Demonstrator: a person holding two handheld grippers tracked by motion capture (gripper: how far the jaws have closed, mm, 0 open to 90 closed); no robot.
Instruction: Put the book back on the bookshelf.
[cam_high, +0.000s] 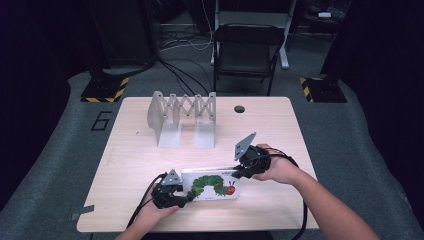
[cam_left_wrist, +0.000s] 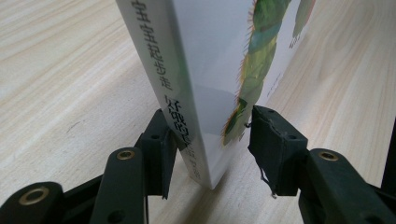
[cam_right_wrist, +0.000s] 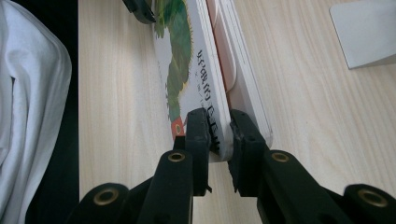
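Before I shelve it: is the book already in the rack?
No, the book stands on the table well in front of the grey rack.

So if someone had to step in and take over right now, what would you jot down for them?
Right gripper: shut on the front cover of the picture book near its corner; the thick pages behind have fanned apart.
Left gripper: open, straddling the spine end; one pad is against the spine side, the other stands just off the cover.
The book stands on edge near the front of the table. The grey bookend rack stands farther back, with no book in it.
Done: book raised upright.
Left, probably: finish the left grip, then carry the book to the rack.
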